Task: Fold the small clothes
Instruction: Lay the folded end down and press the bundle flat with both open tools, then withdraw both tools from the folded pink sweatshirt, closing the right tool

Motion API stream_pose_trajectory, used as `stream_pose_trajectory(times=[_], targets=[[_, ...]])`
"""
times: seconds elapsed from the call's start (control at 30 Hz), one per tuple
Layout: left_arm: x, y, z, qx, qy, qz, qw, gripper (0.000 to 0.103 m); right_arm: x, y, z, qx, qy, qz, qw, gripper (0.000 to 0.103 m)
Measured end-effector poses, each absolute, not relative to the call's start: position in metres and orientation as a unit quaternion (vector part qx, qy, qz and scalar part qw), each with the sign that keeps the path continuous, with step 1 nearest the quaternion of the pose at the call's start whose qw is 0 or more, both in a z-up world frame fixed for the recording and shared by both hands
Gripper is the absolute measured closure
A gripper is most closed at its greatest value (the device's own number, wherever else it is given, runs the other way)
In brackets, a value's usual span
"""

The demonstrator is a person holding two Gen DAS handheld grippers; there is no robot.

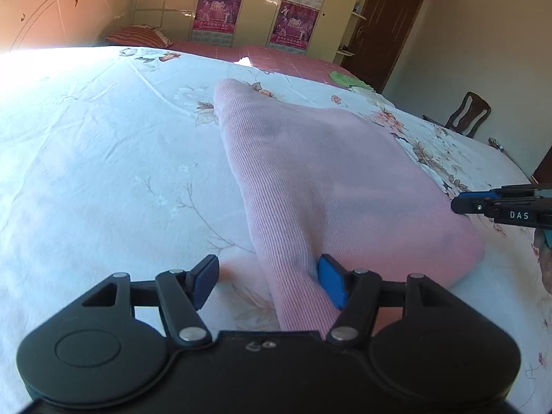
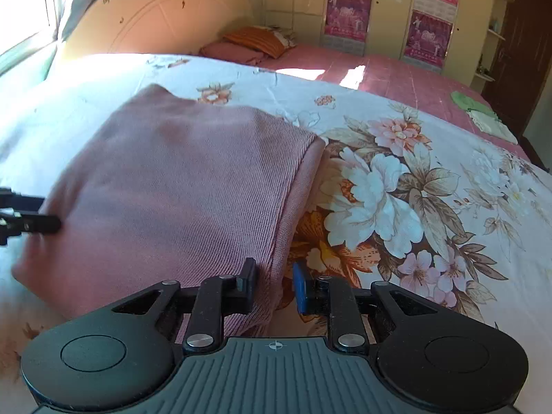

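Observation:
A pink ribbed garment (image 1: 327, 179) lies folded on the floral bedsheet (image 1: 103, 155). My left gripper (image 1: 269, 283) is open, its jaws wide apart around the garment's near left edge, the right blue pad (image 1: 333, 284) touching the cloth. My right gripper (image 2: 274, 288) is open around the garment's (image 2: 179, 186) near right hem, which runs between the jaws. Each gripper's tip shows in the other's view: the right one (image 1: 459, 205) at the far right, the left one (image 2: 51, 222) at the far left.
The white floral sheet (image 2: 414, 189) covers a bed with a pink sheet (image 2: 396, 79) beyond. A green cloth (image 2: 479, 110) lies at the far right. Pillows (image 2: 255, 43) and a headboard (image 2: 155, 13) are at the back. A wooden chair (image 1: 469, 114) stands beside the bed.

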State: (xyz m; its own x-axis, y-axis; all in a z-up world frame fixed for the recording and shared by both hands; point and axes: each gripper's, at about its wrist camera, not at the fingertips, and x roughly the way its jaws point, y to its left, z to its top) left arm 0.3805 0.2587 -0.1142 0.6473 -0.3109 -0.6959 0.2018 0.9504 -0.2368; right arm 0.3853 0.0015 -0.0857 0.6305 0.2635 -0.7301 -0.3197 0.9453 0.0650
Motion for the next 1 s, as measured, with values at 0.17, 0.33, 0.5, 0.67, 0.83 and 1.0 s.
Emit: stream_pose_trajectory(times=[0.17, 0.33, 0.5, 0.67, 0.83, 1.0], targets=[[0.363, 0.258, -0.112, -0.103, 0.391, -0.137, 0.904, 0.038, 0.357, 0.004, -0.081, -0.015, 0.399, 0.191, 0.897, 0.082], [0.358, 0.240, -0.127, -0.049, 0.410, -0.111, 0.904, 0.038, 0.351, 0.003, -0.122, -0.043, 0.442, 0.160, 0.881, 0.082], [0.346, 0.229, -0.127, -0.032, 0.400, -0.087, 0.912, 0.037, 0.346, -0.005, -0.125, -0.027, 0.433, 0.160, 0.887, 0.081], [0.329, 0.223, -0.127, -0.021, 0.401, -0.062, 0.913, 0.036, 0.339, -0.016, -0.130, 0.004, 0.427, 0.162, 0.890, 0.081], [0.286, 0.199, -0.126, 0.042, 0.407, -0.033, 0.912, 0.030, 0.315, -0.017, -0.123, 0.012, 0.425, 0.127, 0.896, 0.071], [0.224, 0.193, -0.129, 0.023, 0.397, -0.028, 0.917, 0.020, 0.268, -0.030, -0.125, 0.037, 0.423, 0.145, 0.894, 0.071]])
